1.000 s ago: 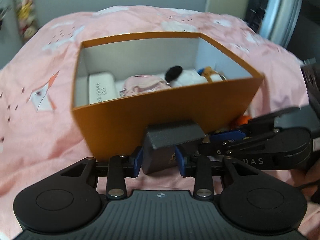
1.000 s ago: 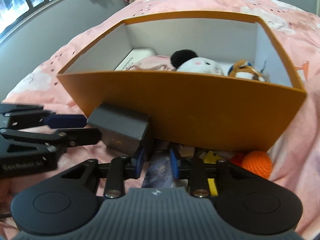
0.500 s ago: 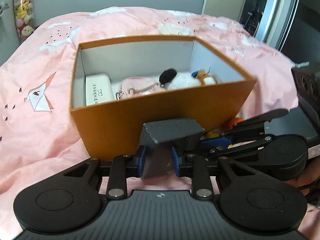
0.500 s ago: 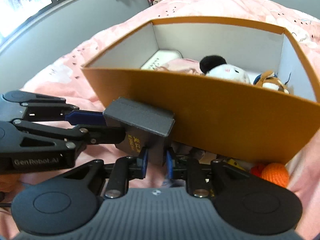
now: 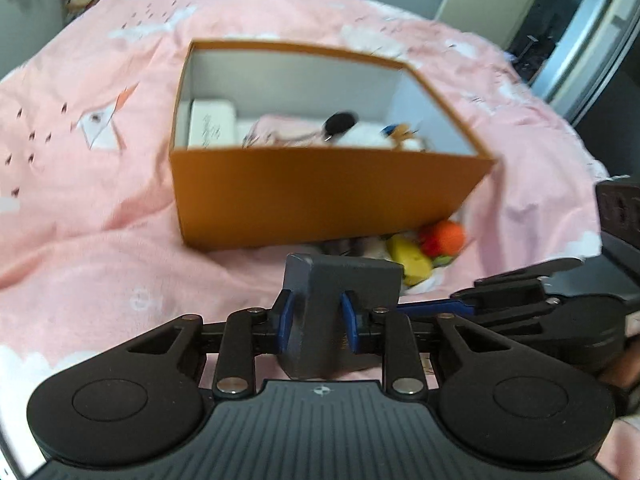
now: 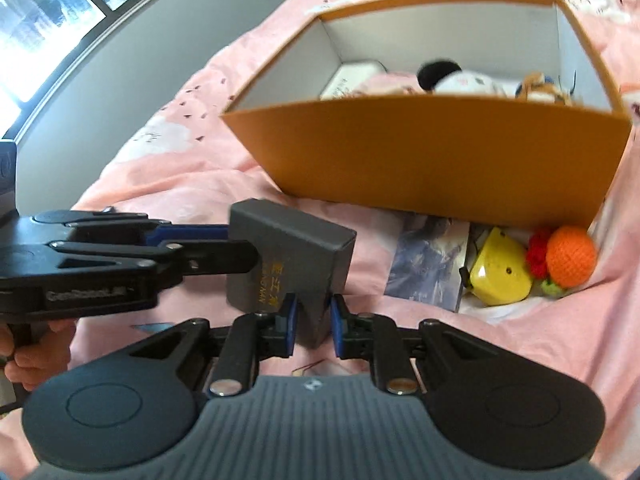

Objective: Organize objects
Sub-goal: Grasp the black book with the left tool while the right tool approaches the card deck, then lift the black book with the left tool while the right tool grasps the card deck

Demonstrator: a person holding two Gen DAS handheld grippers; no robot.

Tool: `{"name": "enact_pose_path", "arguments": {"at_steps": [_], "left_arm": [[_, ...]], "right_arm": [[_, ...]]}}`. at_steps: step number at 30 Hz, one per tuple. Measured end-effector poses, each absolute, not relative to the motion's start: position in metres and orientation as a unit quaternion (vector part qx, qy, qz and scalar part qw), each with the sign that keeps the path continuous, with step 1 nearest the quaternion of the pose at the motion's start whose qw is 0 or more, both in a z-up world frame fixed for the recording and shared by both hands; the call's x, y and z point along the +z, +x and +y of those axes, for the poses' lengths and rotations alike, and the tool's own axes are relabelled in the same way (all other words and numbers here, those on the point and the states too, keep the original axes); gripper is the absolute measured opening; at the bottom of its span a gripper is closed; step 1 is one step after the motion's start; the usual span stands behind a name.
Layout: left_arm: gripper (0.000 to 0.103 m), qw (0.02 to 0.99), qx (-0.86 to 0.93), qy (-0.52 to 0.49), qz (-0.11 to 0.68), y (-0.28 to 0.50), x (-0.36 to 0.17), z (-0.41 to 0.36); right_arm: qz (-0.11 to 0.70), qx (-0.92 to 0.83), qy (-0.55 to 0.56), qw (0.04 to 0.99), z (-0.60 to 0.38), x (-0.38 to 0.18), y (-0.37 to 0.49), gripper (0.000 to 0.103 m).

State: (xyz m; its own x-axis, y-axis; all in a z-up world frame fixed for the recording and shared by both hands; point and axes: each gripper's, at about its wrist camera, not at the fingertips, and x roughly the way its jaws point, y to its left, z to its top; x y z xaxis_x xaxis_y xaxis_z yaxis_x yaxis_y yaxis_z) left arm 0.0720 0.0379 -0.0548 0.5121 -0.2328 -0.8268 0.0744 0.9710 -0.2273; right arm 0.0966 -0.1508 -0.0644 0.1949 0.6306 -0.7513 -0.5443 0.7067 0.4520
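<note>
Bedspread [image 5: 120, 208], pink with white clouds, carries everything. Orange box [image 6: 440, 152] sits open on it, already part filled: a white case [image 5: 210, 124] at one end, a pink pouch [image 5: 280, 130] beside it, a black-and-white plush [image 6: 456, 80] and a small orange-and-blue toy [image 6: 536, 90] toward the other end. Dark grey box [image 6: 288, 256] is held just short of the orange box's near wall, above the bedspread, not yet inside; left gripper [image 5: 316, 322] is clamped across one end, right gripper [image 6: 312, 330] pinched narrow on its lower edge. Left to stow, by my reading: a printed card [image 6: 430, 264], a yellow gadget [image 6: 500, 276], an orange crochet ball [image 6: 570, 258], all lying by the box's foot.
</note>
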Motion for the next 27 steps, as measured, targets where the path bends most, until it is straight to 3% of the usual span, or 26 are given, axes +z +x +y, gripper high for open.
{"name": "enact_pose_path", "arguments": {"at_steps": [4, 8, 14, 18, 20, 22, 26, 27], "left_arm": [[0.029, 0.854, -0.074, -0.097, 0.506, 0.08, -0.075, 0.045], [0.04, 0.844, -0.063, -0.134, 0.516, 0.083, -0.089, 0.055], [0.054, 0.833, -0.042, -0.178, 0.523, 0.092, -0.096, 0.065], [0.065, 0.822, -0.046, -0.185, 0.536, 0.102, -0.106, 0.065], [0.066, 0.818, -0.051, -0.192, 0.541, 0.105, -0.111, 0.064], [0.064, 0.816, -0.051, -0.196, 0.541, 0.106, -0.113, 0.064], [0.048, 0.82, -0.05, -0.218, 0.526, 0.101, -0.108, 0.07], [0.047, 0.821, -0.049, -0.225, 0.522, 0.099, -0.105, 0.072]], "right_arm": [[0.51, 0.374, 0.043, 0.773, -0.145, -0.078, 0.102, 0.017], [0.52, 0.371, 0.048, 0.768, -0.141, -0.089, 0.111, 0.016], [0.511, 0.338, 0.055, 0.789, -0.152, -0.082, 0.119, 0.035], [0.528, 0.285, 0.04, 0.799, -0.156, -0.088, 0.127, 0.039], [0.535, 0.278, 0.037, 0.797, -0.155, -0.092, 0.129, 0.045], [0.534, 0.278, 0.031, 0.798, -0.152, -0.094, 0.13, 0.046], [0.51, 0.28, 0.007, 0.813, -0.14, -0.088, 0.134, 0.048], [0.505, 0.279, 0.0, 0.817, -0.135, -0.086, 0.137, 0.055]]}}
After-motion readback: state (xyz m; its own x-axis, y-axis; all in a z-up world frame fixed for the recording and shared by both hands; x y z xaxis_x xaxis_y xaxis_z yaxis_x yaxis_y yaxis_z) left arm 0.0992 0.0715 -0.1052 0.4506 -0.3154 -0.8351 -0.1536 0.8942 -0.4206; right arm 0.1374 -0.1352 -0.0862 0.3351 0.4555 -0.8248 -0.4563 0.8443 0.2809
